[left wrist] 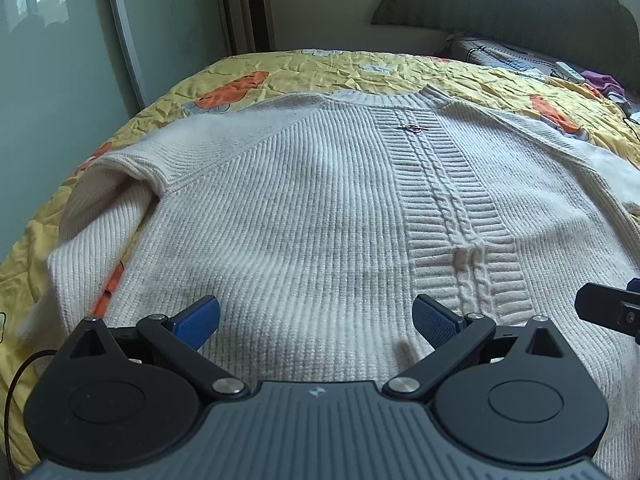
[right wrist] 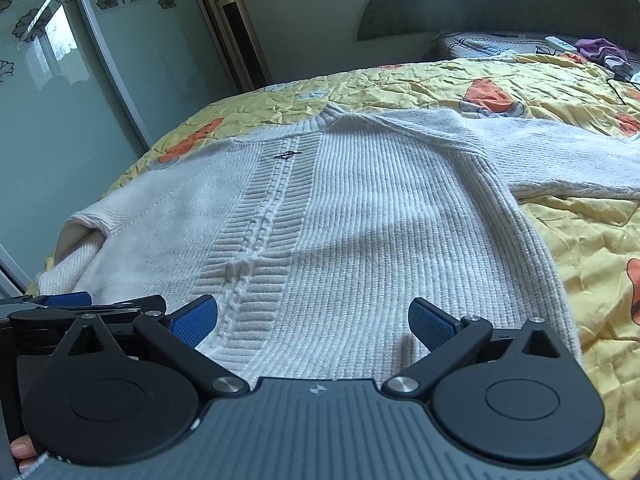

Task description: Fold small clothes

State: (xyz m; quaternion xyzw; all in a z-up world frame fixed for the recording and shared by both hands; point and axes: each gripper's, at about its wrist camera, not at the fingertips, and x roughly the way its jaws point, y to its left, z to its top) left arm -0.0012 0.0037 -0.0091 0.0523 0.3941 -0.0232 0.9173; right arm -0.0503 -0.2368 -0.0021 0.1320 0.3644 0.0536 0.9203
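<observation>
On the bed (left wrist: 360, 68), right under my two hands, the cream knit sweater (left wrist: 304, 200) lies flat, face up on the yellow quilt (right wrist: 580, 240), its long axis running straight away from me: hem at my tongs, ribbed neckline (left wrist: 384, 100) at the far end. My left tongs (left wrist: 316, 320) are spread wide, nothing between the blue pads, hovering over the hem on the left half of the body, just left of the cable braid (left wrist: 452, 216) that runs up the middle. My right tongs (right wrist: 312, 320) are spread wide too and empty, sitting over the hem just right of that same braid (right wrist: 260, 232), so both hands are side by side at the bottom edge and about equally near it. The left sleeve (left wrist: 92, 208) is bunched and tucked back on itself near my left hand; the right sleeve (right wrist: 560, 152) stretches out flat across the quilt, well off to the right and further from me. I reckon the fold starts with a sleeve, and each hand has its own side closer. I can't tell whether either pair is touching the knit yet.
</observation>
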